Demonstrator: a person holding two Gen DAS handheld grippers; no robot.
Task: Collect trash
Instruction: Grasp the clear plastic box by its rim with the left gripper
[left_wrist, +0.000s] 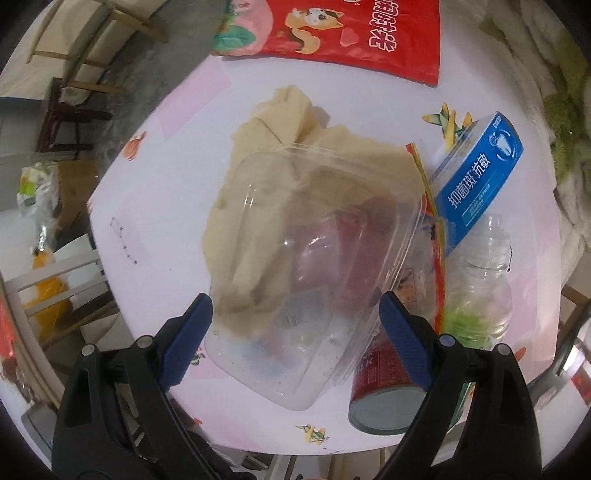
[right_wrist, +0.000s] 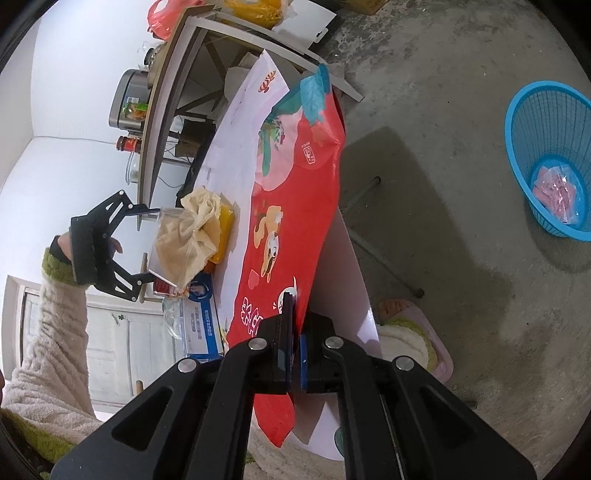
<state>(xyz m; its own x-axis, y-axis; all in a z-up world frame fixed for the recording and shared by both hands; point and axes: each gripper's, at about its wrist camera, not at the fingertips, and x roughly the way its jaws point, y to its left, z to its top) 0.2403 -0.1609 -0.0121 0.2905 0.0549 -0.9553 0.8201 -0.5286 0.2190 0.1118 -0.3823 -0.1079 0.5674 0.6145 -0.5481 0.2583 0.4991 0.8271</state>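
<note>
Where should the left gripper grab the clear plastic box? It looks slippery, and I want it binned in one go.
Across its two long side walls, coming from above. The clear plastic box lies upside down over crumpled paper, and the left gripper already straddles its near end, jaws open. The rim flange gives the pads a stop.

- The right gripper (right_wrist: 293, 332) was clamped on the edge of a red snack bag (right_wrist: 295, 206), its jaws pressed together on the foil.
- The bag lay along the white table (right_wrist: 240, 122).
- Left of the bag, the left gripper (right_wrist: 153, 242) stood wide around a clear plastic box (right_wrist: 162, 243) with crumpled beige paper (right_wrist: 192, 229).
- Right of the bag, well apart on the concrete floor, sat a blue basket (right_wrist: 517, 122) holding pink wrappers (right_wrist: 556, 192).
</note>
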